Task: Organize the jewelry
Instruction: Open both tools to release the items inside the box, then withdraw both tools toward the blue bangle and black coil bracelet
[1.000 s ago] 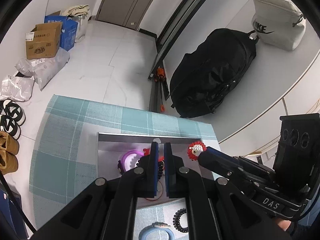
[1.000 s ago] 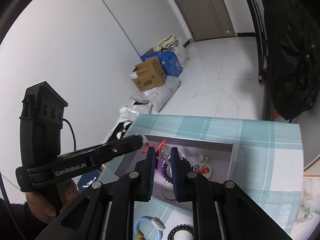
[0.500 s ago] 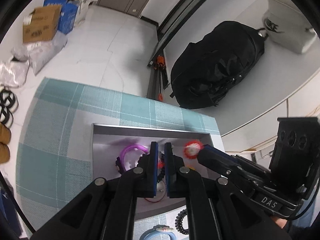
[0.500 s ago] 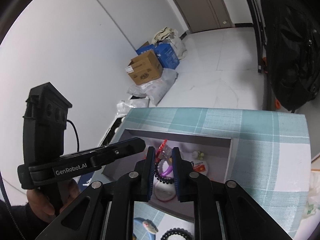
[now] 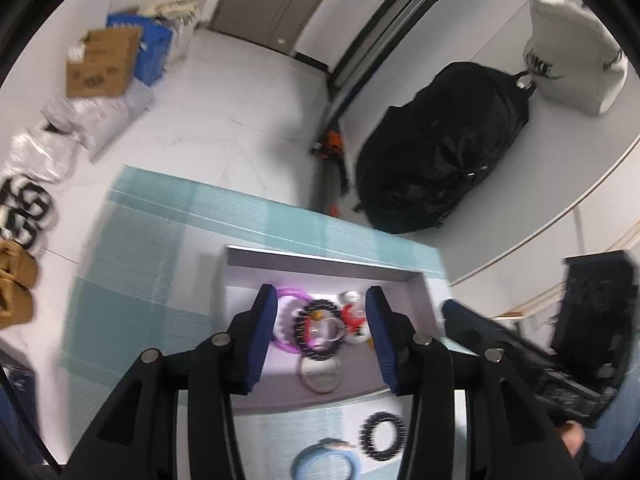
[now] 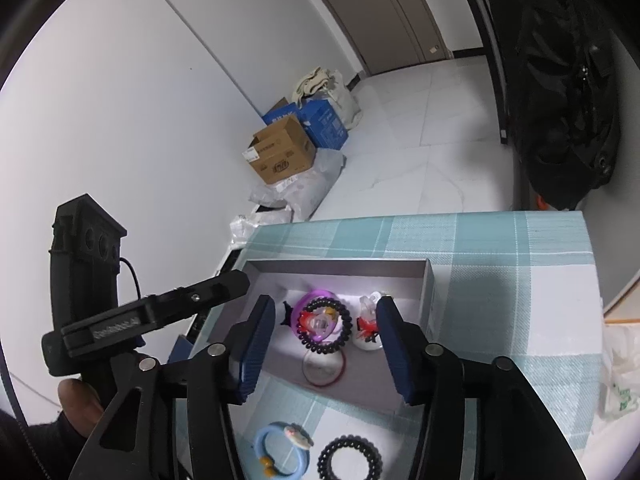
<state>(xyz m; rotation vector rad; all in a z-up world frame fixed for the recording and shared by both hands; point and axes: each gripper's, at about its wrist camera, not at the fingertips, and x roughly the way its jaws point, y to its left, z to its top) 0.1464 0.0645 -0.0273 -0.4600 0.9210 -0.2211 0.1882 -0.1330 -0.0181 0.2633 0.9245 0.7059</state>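
A grey tray (image 6: 340,267) sits on the teal checked cloth. Inside lie a purple ring (image 6: 316,294), a black coil hair tie (image 6: 344,332), a thin red ring (image 6: 338,376) and a red-and-white clip (image 6: 367,330). My right gripper (image 6: 325,340) hangs over them, its jaws opening with nothing between the pads. My left gripper (image 5: 321,322) hovers above the same tray (image 5: 320,258). Its jaws are opening too, with nothing held; the black coil (image 5: 316,336) and a red piece (image 5: 352,316) lie below it. The view is blurred. Each gripper shows in the other's view.
On the cloth in front of the tray lie a blue bracelet (image 6: 280,452) and a second black coil (image 6: 350,460). A black bag (image 5: 440,160) and cardboard boxes (image 5: 100,64) stand on the floor beyond the table. A hand (image 6: 78,404) holds the left gripper.
Both grippers went from shut to open. The small red pieces they held now lie in the tray among the rings. Neither hand has shifted much.
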